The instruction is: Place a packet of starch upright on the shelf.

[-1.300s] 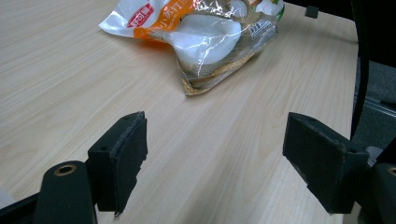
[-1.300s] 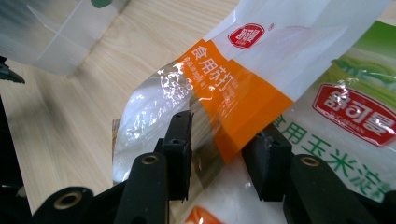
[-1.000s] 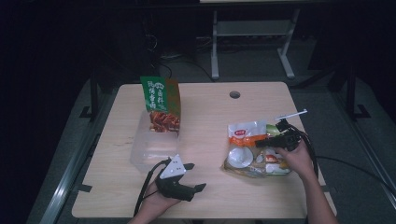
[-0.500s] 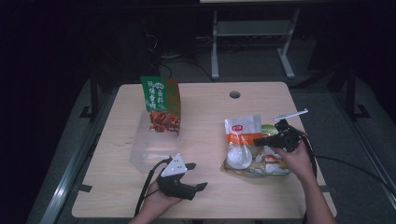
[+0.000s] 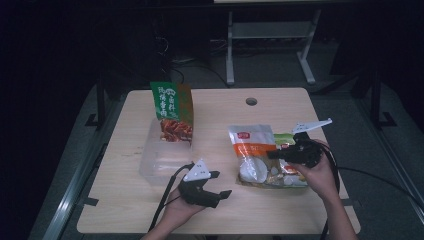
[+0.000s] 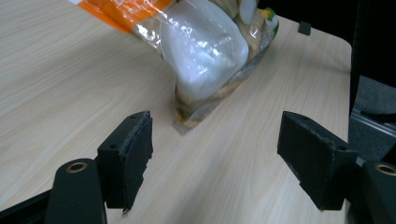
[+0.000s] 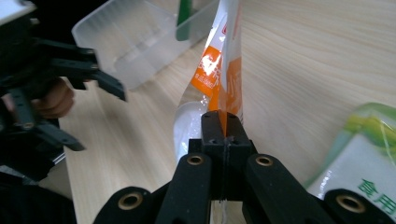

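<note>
Right gripper (image 5: 274, 154): jaws pressed together on the edge of the orange-and-white snack bag (image 5: 254, 152), seen in the right gripper view as a thin orange film pinched between the two black pads (image 7: 222, 125). The bag is tilted, its gripped edge raised and its lower end toward the front of the wooden table (image 5: 225, 115), right of centre. A green-and-white packet (image 5: 284, 139) lies just beside it, under the right hand (image 5: 320, 175).

Left gripper (image 5: 223, 184): jaws wide apart, holding nothing, low over the front of the table near the bag; in the left gripper view the bag's lower corner (image 6: 187, 122) lies between and beyond the two pads (image 6: 132, 154), apart from both.

Clear plastic container (image 5: 162, 157): on the table left of centre, well apart from the bag. A green pouch (image 5: 172, 111) with red contents printed on it stands upright at the container's far end.
</note>
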The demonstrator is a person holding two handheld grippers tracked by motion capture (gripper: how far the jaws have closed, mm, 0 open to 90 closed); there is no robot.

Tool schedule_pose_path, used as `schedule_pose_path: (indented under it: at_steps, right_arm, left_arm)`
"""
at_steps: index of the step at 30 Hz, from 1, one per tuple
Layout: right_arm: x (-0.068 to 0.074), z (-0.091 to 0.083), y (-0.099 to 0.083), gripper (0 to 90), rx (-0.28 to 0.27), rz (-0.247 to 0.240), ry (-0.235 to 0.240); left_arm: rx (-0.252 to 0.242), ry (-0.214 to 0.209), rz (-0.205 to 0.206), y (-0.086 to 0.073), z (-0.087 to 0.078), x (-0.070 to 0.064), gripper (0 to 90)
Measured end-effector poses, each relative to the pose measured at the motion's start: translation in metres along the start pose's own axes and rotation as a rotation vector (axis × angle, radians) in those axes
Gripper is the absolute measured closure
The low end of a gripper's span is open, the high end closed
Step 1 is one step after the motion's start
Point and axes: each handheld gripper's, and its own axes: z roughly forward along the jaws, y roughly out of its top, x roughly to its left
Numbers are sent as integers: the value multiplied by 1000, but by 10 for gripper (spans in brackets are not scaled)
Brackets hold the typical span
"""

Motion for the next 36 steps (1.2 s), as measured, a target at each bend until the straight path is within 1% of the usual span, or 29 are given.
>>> schedule_pose_path:
  at_steps: [2, 3, 5, 6, 8, 9, 11, 12, 13, 14, 15, 17, 18, 19, 21, 22, 23, 24, 26, 27, 31, 32, 33, 34, 36]
  right_arm:
    - [4, -1, 0, 900, -3, -24, 2]
    - [6, -1, 0, 900, -2, -27, 3]
    - [7, -2, 0, 900, -7, -43, 19]
    - [8, -3, -1, 900, -6, -44, 26]
    - [9, -3, -2, 900, -9, -55, 35]
    - [9, -3, -2, 900, -12, -56, 40]
    - [11, -4, -3, 900, -10, -60, 50]
    - [11, -4, -3, 900, -11, -66, 57]
    - [12, -4, -3, 900, -13, -70, 61]
    - [12, -4, -3, 900, -9, -73, 63]
    - [12, -3, -2, 900, -10, -78, 67]
    - [13, -3, -2, 900, -9, -79, 74]
    - [13, -3, -2, 900, -8, -81, 72]
    - [13, -3, -2, 900, -3, -82, 64]
    - [13, -2, -3, 900, 9, -80, 58]
    - [12, -2, -3, 900, 14, -81, 56]
    - [12, -1, -3, 900, 17, -83, 55]
    - [11, -1, -4, 900, 14, -82, 49]
    - [10, -1, -4, 900, 10, -74, 53]
    - [9, -1, -4, 900, 9, -72, 49]
    - [8, 0, -4, 899, 2, -60, 43]
    - [8, 1, -4, 899, -1, -61, 39]
    - [8, 2, -4, 898, 0, -61, 38]
    - [8, 2, -4, 897, -3, -61, 30]
    - [9, 6, -3, 895, 3, -65, 14]
  left_arm:
    - [4, -2, -2, 4, 7, 1, 265]
    - [7, -1, -3, 6, 11, 1, 266]
    - [3, -7, -13, 9, 19, 3, 285]
    - [6, -2, -18, 11, 23, 4, 289]
    - [11, -3, -44, 13, 32, 8, 293]
    - [16, -6, -65, 13, 38, 12, 299]
    - [38, 1, -75, 13, 47, 17, 313]
    - [42, -6, -72, 14, 50, 20, 321]
    - [47, -25, -109, 14, 54, 22, 341]
    - [44, -37, -118, 14, 57, 26, 366]
    - [40, -52, -138, 15, 59, 28, 405]
    - [31, -63, -139, 18, 62, 30, 544]
    - [24, -81, -143, 20, 63, 31, 590]
    - [11, -97, -146, 22, 63, 31, 664]
    - [-7, -93, -174, 25, 64, 29, 753]
    - [-18, -89, -173, 26, 63, 30, 797]
    - [-34, -79, -181, 27, 62, 31, 853]
    - [-33, -76, -189, 28, 63, 31, 877]
    - [-38, -66, -185, 28, 63, 29, 887]
    - [-40, -60, -176, 28, 63, 29, 891]
    - [-38, -19, -145, 28, 59, 27, 897]
    - [-47, -8, -142, 29, 58, 27, 898]
    - [-44, 6, -128, 29, 56, 26, 898]
    - [-46, 14, -130, 29, 55, 25, 899]
    - [-25, 37, -108, 29, 53, 25, 900]
